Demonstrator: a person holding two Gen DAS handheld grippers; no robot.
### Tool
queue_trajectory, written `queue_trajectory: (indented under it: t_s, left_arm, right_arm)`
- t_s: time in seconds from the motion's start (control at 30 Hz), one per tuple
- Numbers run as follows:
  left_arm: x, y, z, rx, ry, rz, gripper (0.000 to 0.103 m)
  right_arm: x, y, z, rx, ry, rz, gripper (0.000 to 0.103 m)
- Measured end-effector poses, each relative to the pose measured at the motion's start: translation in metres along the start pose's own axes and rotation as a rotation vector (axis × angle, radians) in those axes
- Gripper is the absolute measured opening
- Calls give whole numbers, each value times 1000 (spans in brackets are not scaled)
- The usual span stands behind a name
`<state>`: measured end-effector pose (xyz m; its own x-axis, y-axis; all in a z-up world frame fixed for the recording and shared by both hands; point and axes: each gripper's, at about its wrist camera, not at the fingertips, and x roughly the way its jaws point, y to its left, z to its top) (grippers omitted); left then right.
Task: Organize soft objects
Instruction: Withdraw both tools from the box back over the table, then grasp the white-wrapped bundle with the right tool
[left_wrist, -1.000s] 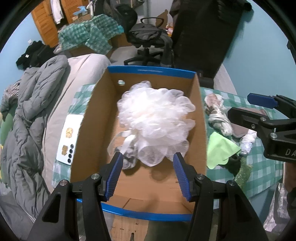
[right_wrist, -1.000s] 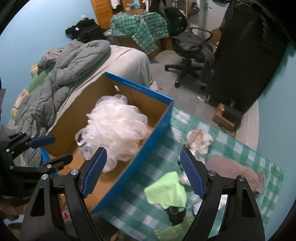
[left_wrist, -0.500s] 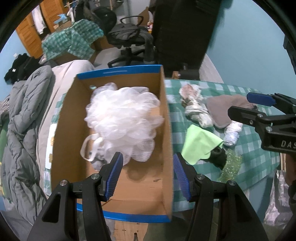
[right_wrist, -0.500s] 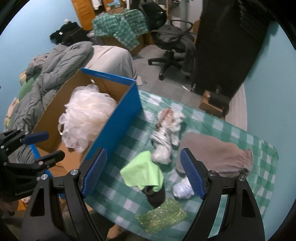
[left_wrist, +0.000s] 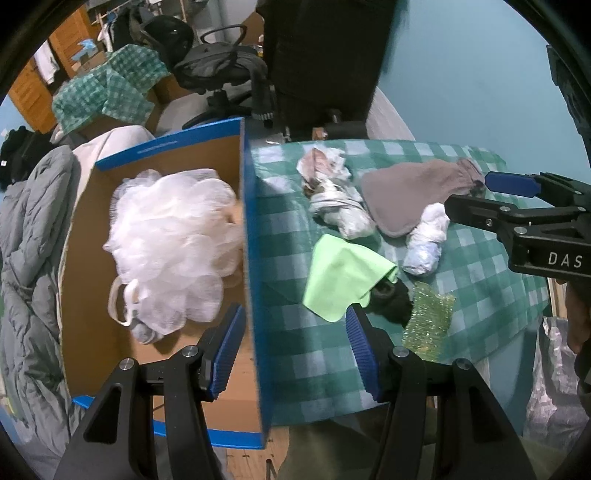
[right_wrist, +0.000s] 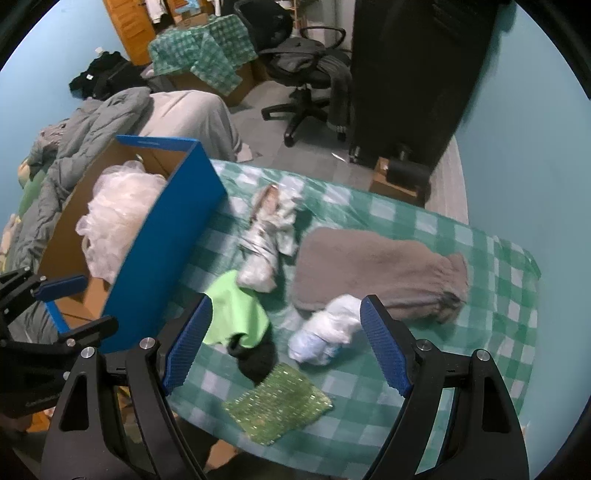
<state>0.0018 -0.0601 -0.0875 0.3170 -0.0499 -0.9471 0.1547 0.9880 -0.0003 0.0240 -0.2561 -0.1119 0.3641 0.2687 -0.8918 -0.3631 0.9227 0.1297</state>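
A white mesh bath pouf (left_wrist: 173, 243) (right_wrist: 118, 218) lies inside the blue-walled cardboard box (left_wrist: 255, 258) (right_wrist: 162, 254). To its right, on the green checked tablecloth (left_wrist: 295, 354) (right_wrist: 491, 362), lie a lime cloth (left_wrist: 343, 277) (right_wrist: 236, 310), a black soft item (left_wrist: 391, 299) (right_wrist: 258, 358), a glittery green sponge (left_wrist: 430, 325) (right_wrist: 277, 402), a grey cloth (left_wrist: 413, 192) (right_wrist: 376, 269), a white-blue bundle (left_wrist: 424, 240) (right_wrist: 325, 332) and a pale crumpled bundle (left_wrist: 336, 199) (right_wrist: 266, 236). My left gripper (left_wrist: 293, 347) straddles the box's right wall, open and empty. My right gripper (right_wrist: 284, 343) hovers open above the bundle and cloths.
A bed with a grey quilt (left_wrist: 26, 236) (right_wrist: 77, 147) lies left of the box. An office chair (right_wrist: 306, 81) and a dark cabinet (right_wrist: 413, 74) stand behind the table. A silvery bag (left_wrist: 554, 376) hangs at the table's right edge.
Both grippers have swept to the right, from over the box and pouf to over the tablecloth with the soft items. Their jaws have stayed equally wide.
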Motion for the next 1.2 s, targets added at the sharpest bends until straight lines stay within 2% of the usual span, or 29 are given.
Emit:
queue_trajectory:
  t_s: [0.43, 0.77, 1.2]
  left_arm:
    - [26, -26, 9, 13, 42, 4, 58]
    - [52, -39, 22, 22, 62, 21, 58]
    - [73, -42, 31, 29, 95, 37, 58]
  right_arm:
    - [21, -38, -19, 56, 58, -23, 82]
    - [51, -58, -26, 150, 119, 10, 82]
    - [82, -61, -25, 217, 179, 29, 82]
